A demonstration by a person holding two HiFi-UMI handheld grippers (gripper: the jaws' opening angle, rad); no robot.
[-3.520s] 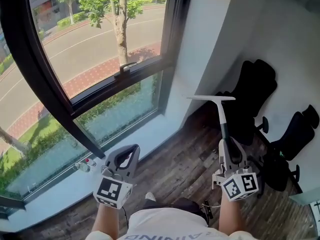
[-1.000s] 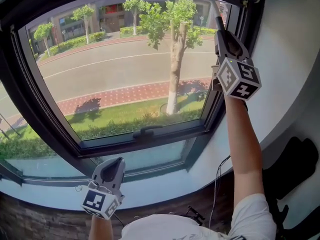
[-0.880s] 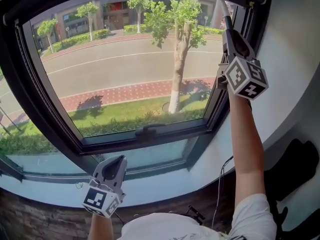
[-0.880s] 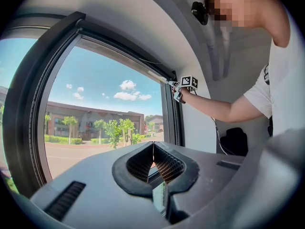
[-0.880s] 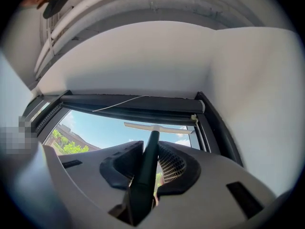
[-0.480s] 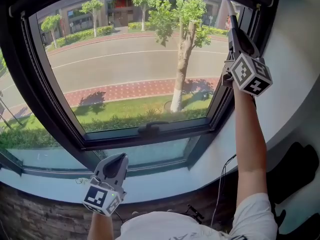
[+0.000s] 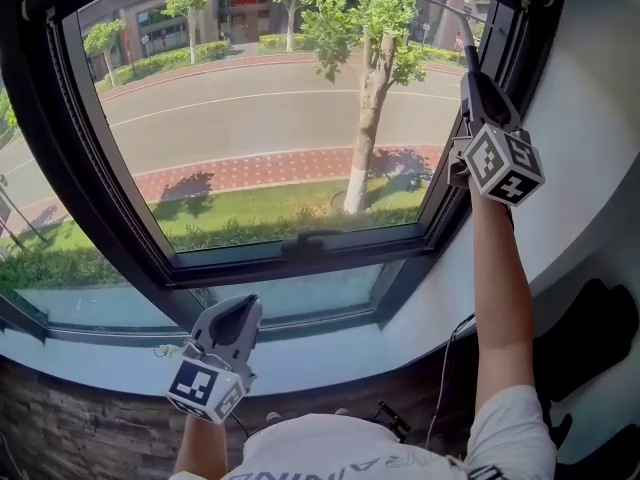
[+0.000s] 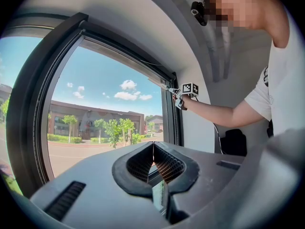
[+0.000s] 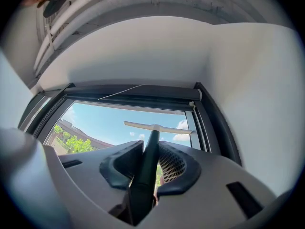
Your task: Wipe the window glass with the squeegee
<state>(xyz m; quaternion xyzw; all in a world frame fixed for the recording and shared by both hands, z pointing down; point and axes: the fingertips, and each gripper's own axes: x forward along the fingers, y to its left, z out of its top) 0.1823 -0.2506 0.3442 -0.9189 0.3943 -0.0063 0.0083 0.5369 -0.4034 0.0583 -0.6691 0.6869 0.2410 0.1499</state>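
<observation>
From the head, facing forward and steeply down: window (image 7: 260,118) across the middle, left tongs (image 7: 243,306) low at 7 o'clock, right tongs (image 7: 470,76) high at 2 o'clock. From the left tongs, low, close over their tips, tilted up along the glass, with the right tongs far off at 1 o'clock. From the right tongs, high, close over their tips, aimed up along the squeegee (image 9: 148,137) at the window's top frame. Shared by all three: the window.
</observation>
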